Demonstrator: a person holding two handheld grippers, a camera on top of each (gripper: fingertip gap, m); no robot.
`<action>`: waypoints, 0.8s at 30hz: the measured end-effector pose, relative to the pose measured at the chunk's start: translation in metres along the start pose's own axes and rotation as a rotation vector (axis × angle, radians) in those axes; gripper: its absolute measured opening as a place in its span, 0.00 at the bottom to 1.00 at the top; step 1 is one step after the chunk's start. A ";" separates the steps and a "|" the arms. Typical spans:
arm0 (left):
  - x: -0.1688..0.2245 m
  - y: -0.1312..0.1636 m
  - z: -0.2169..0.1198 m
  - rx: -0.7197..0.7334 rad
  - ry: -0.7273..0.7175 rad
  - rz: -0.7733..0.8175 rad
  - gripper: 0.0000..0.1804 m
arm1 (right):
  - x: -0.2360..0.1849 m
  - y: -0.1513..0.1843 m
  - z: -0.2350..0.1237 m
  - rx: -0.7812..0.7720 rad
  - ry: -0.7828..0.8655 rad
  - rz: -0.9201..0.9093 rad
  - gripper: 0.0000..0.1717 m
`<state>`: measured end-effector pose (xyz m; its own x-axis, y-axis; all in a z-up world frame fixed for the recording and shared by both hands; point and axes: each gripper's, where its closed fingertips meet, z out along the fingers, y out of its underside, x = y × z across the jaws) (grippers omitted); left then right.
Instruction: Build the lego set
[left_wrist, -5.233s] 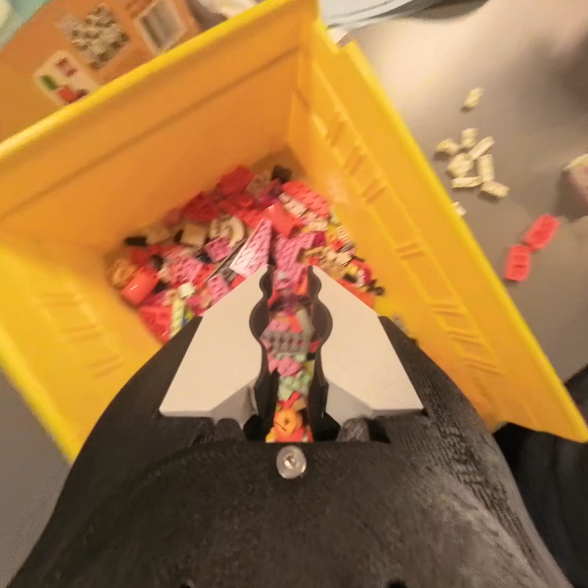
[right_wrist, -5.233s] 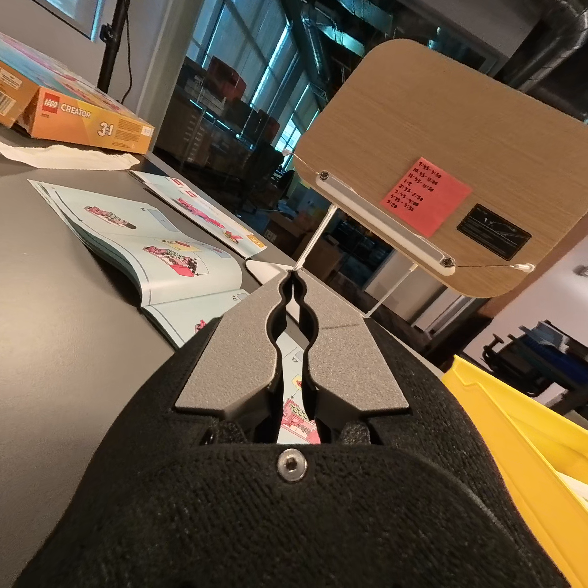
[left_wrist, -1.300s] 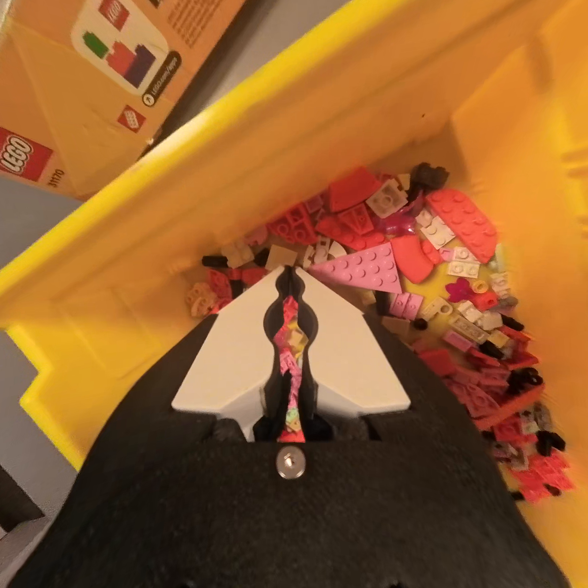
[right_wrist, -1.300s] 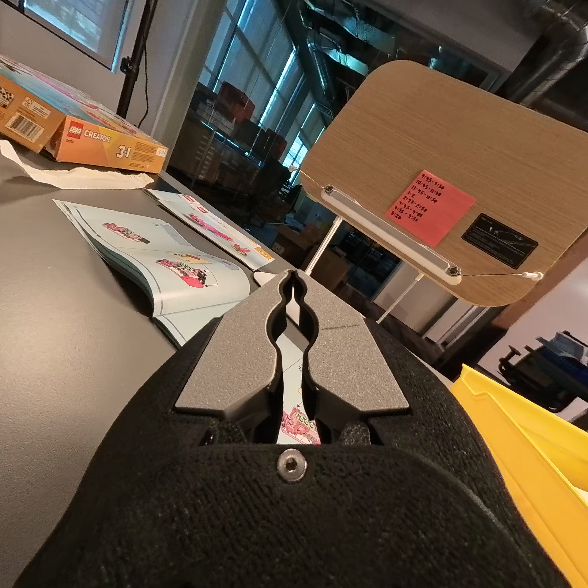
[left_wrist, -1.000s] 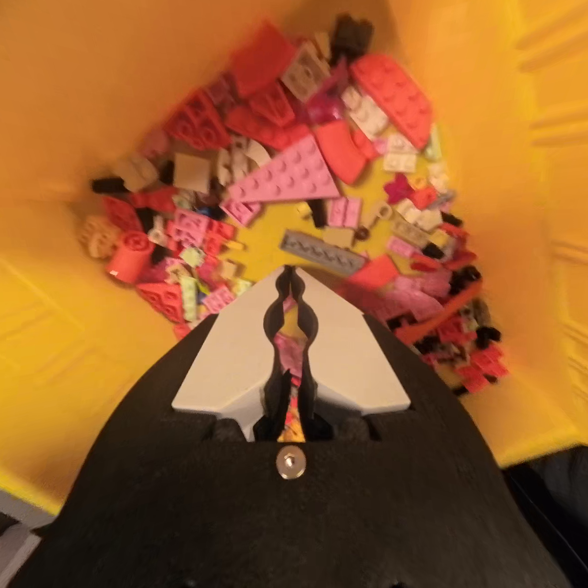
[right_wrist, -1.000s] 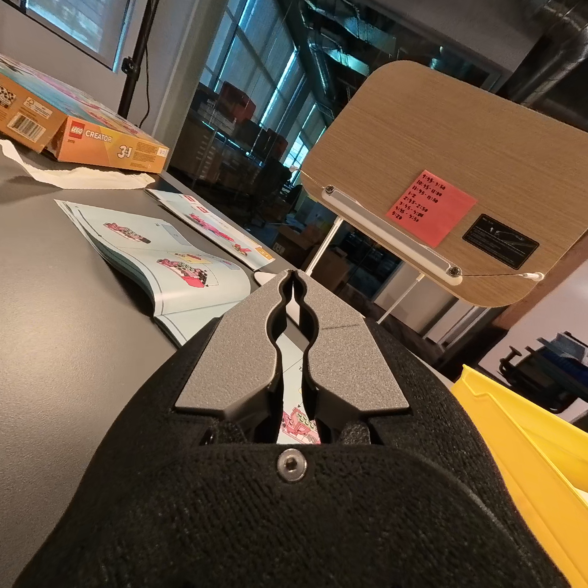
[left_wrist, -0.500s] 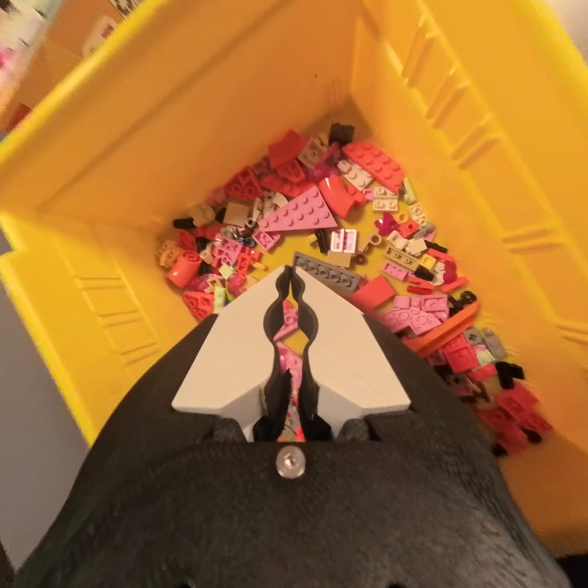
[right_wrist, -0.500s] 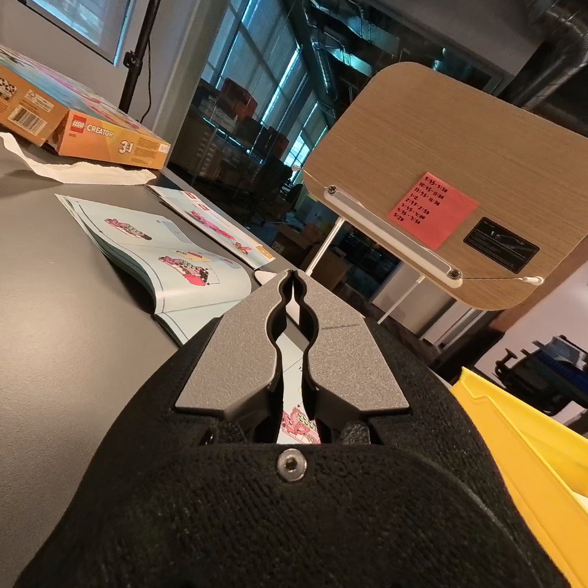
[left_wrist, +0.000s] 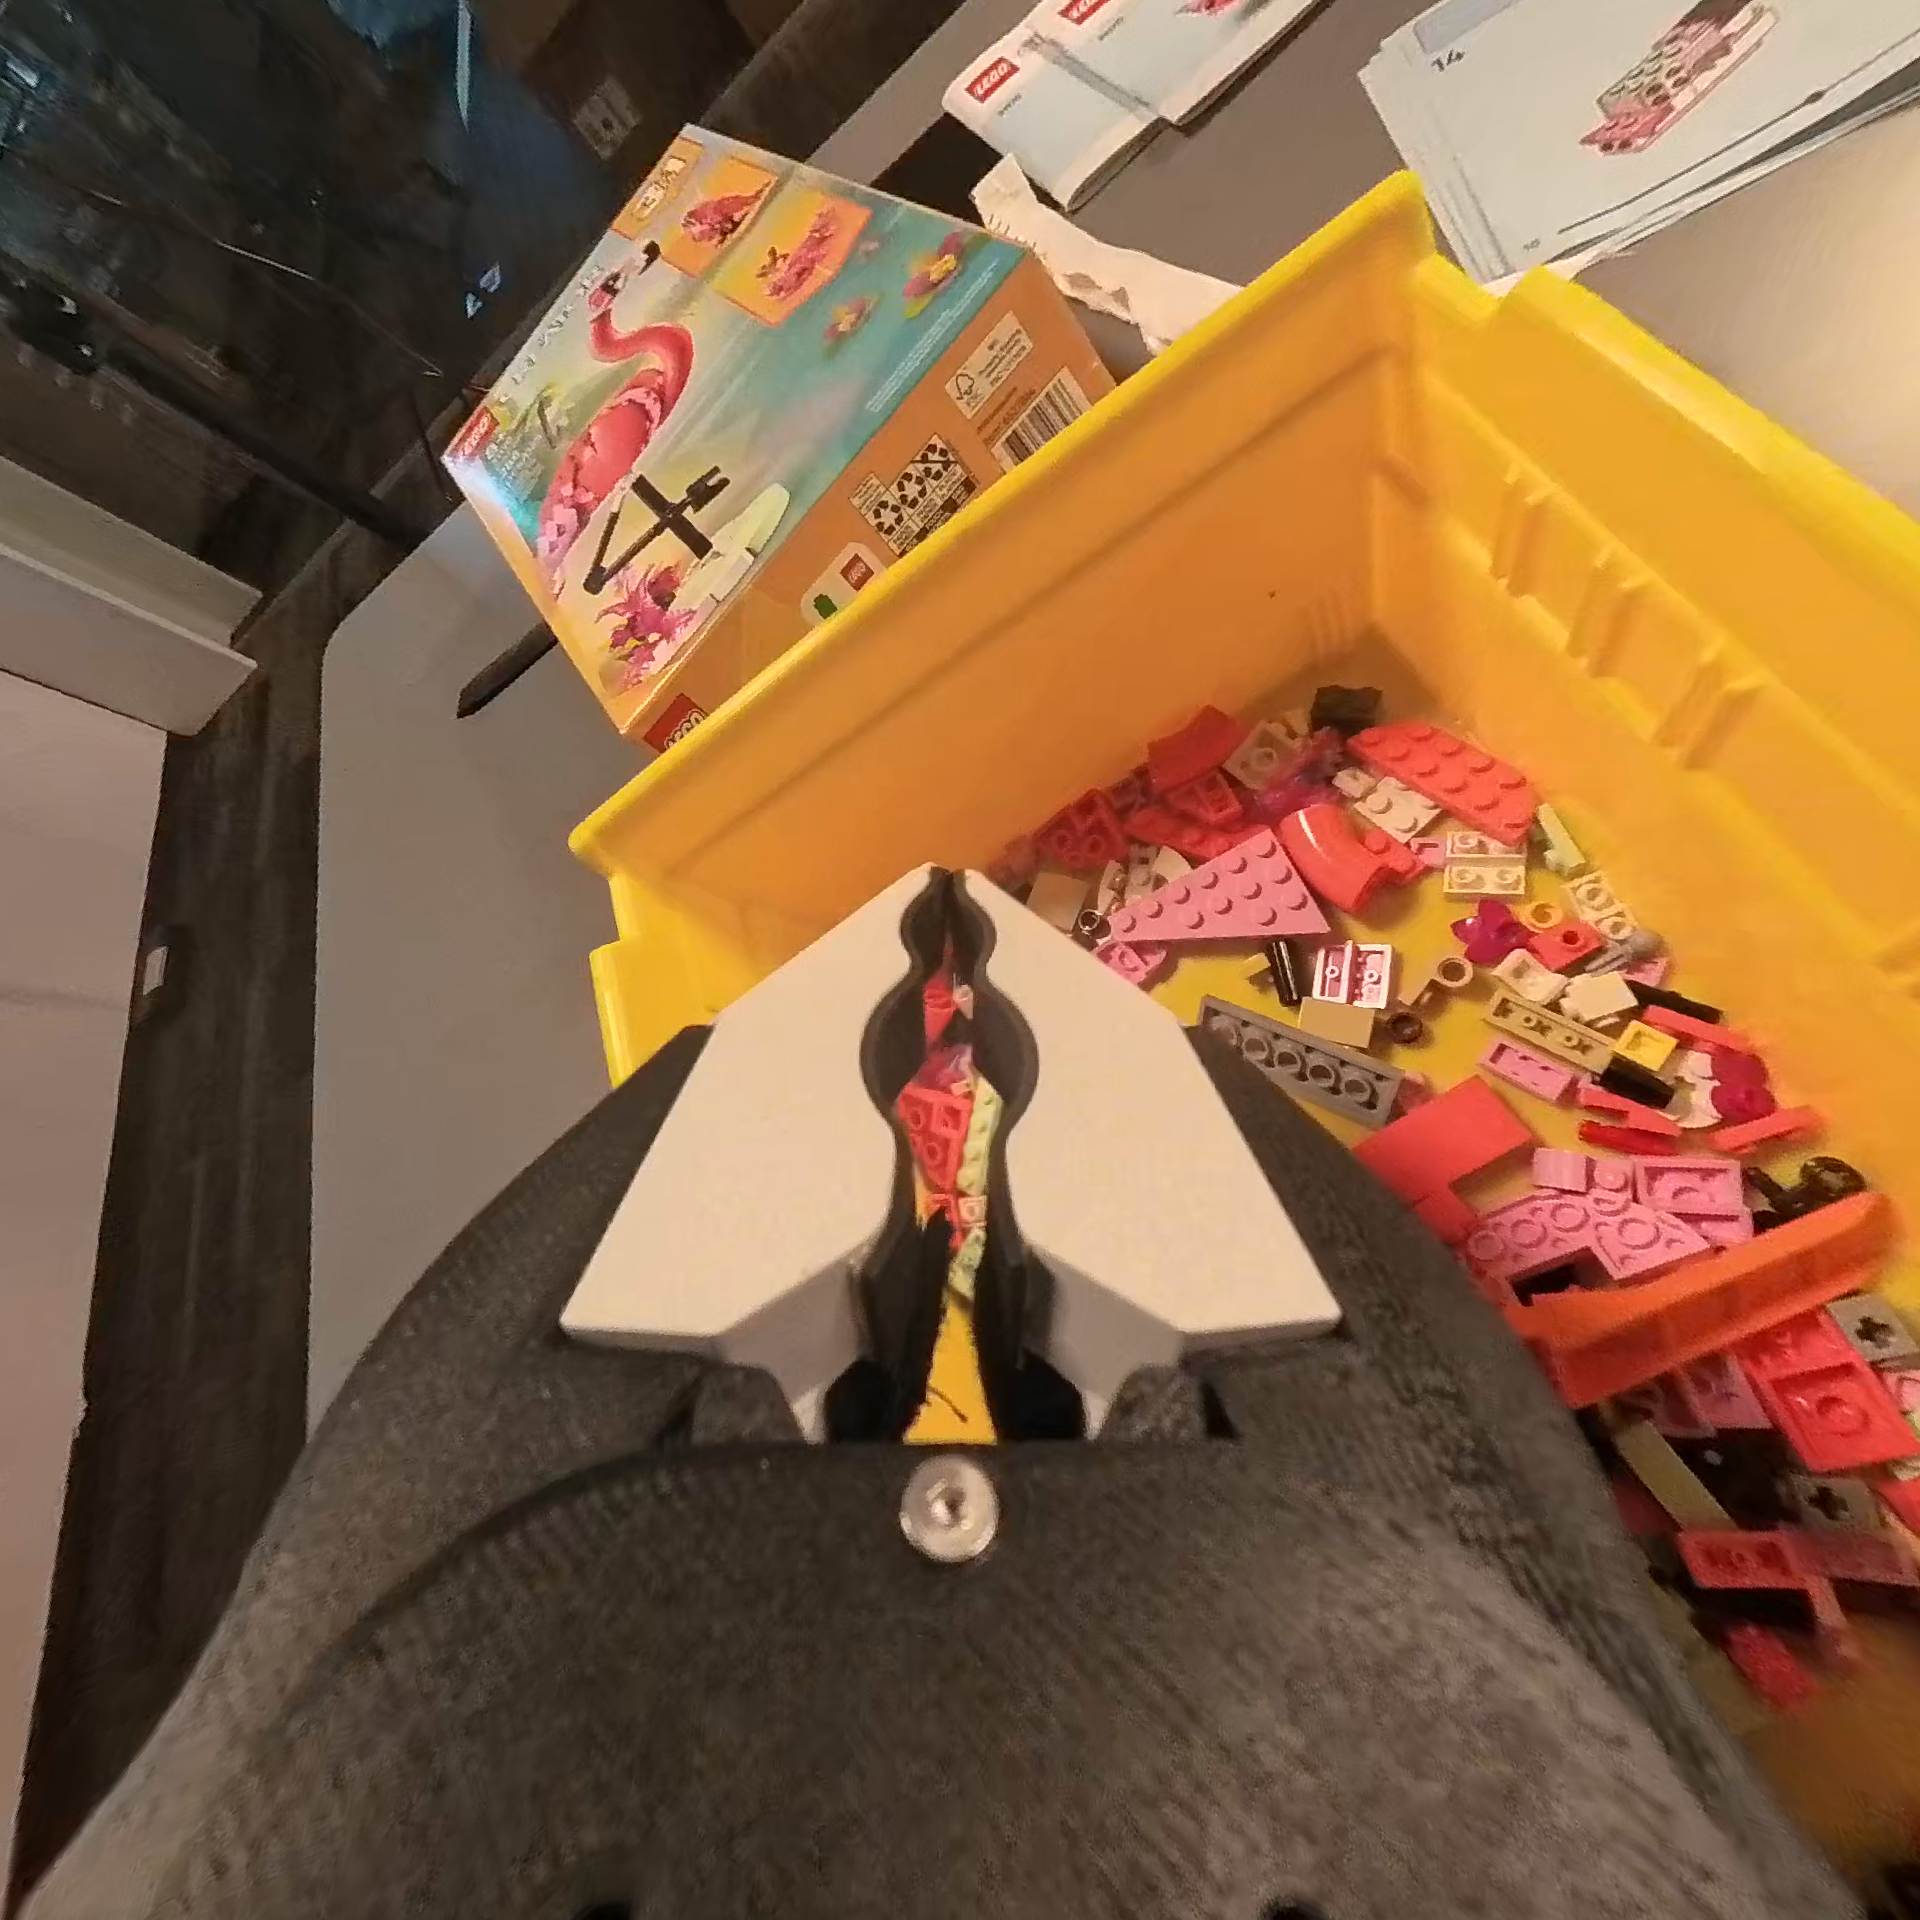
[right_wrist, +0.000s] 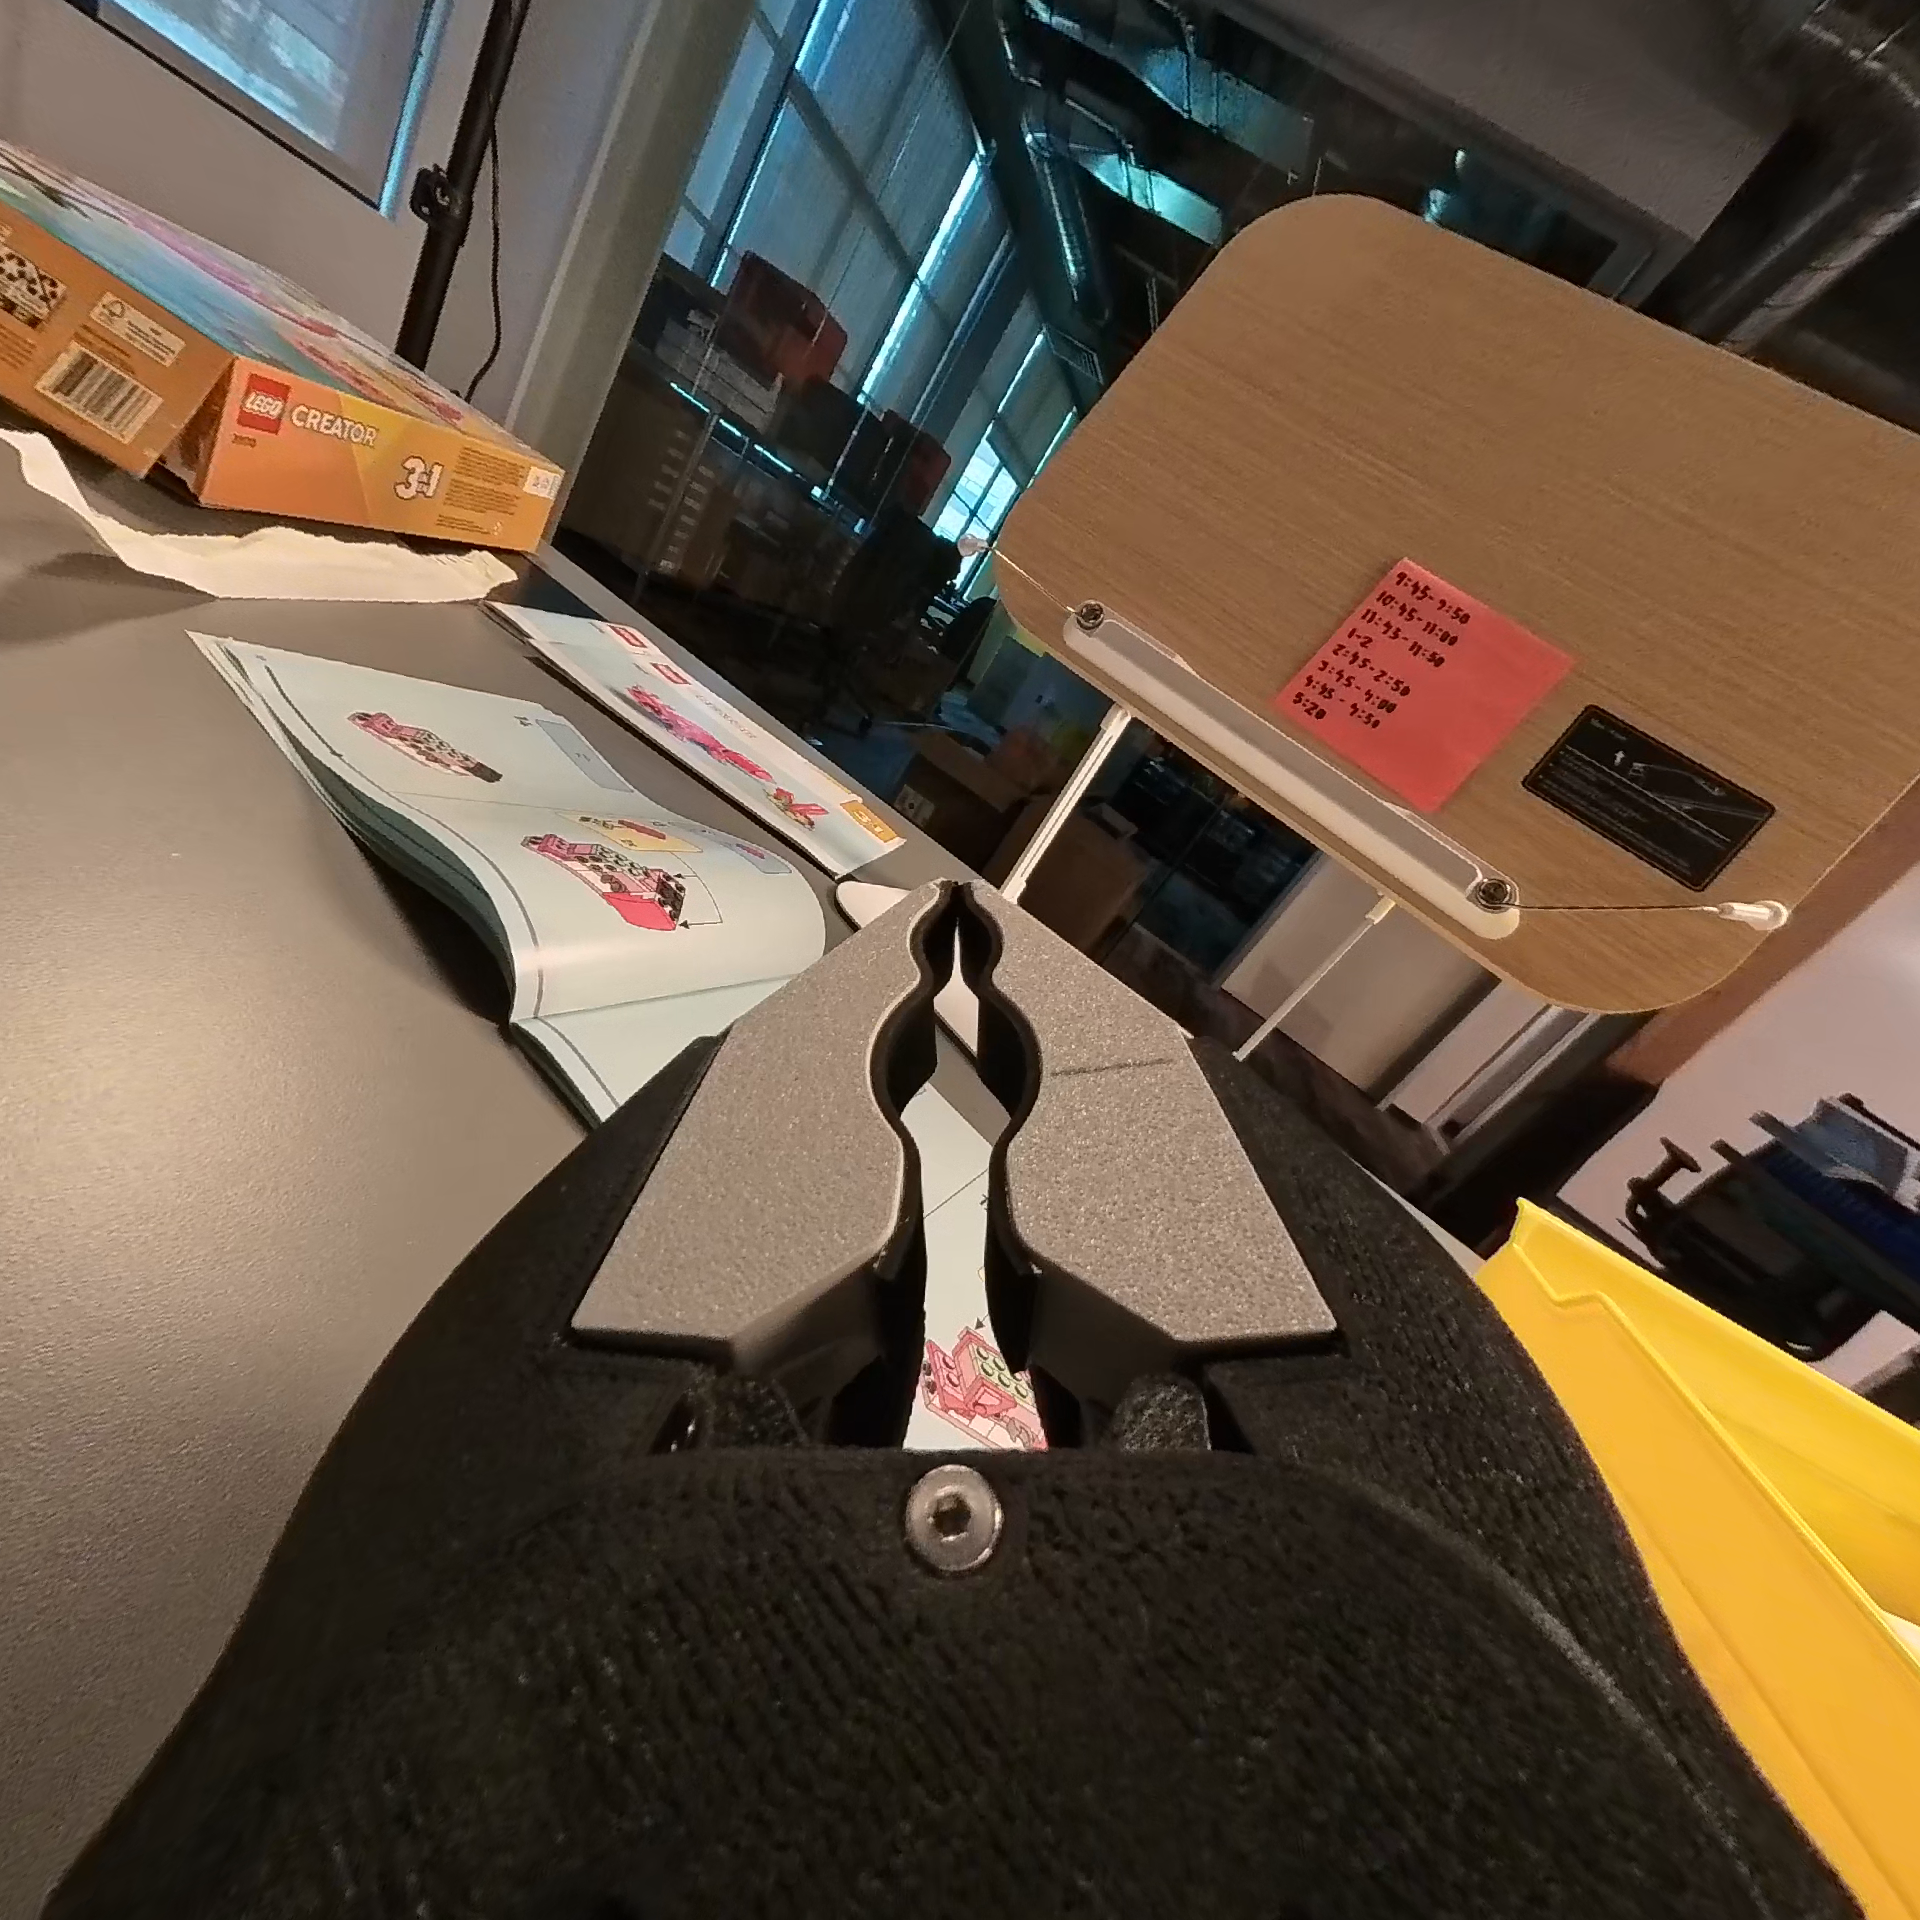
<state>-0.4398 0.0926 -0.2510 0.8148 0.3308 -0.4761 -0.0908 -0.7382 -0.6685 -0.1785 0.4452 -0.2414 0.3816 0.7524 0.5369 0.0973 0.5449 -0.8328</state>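
Left gripper (left_wrist: 948, 883) tips pressed together, nothing pinched, above near wall of yellow bin (left_wrist: 1039, 582); loose bricks (left_wrist: 1455, 1039) all inside bin; right gripper (right_wrist: 958, 891) likewise closed, bare, over open booklet (right_wrist: 520, 831) beside bin

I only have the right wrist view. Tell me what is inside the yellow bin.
Observer: The yellow bin holds loose building bricks, mostly pink and red.
Operator: Report where the left gripper is.
Observer: The left gripper is above the bin's near corner, its fingertips together with nothing between them.
Operator: Describe the top of the toy box.
Observer: The toy box lies flat beside the bin; its top shows a pink flamingo model.
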 end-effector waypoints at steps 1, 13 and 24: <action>0.001 0.000 0.000 -0.001 0.005 -0.003 0.00 | 0.000 0.000 0.000 0.000 -0.001 0.000 0.00; -0.023 -0.030 -0.019 0.187 0.028 -0.172 0.00 | 0.000 0.000 0.000 0.000 -0.005 0.004 0.00; -0.011 0.011 0.016 -0.318 0.296 -0.214 0.04 | 0.001 0.003 0.001 -0.010 0.000 0.007 0.00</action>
<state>-0.4593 0.0899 -0.2622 0.9282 0.3474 -0.1331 0.2384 -0.8301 -0.5041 -0.1786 0.4476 -0.2429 0.3825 0.7563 0.5307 0.1035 0.5357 -0.8381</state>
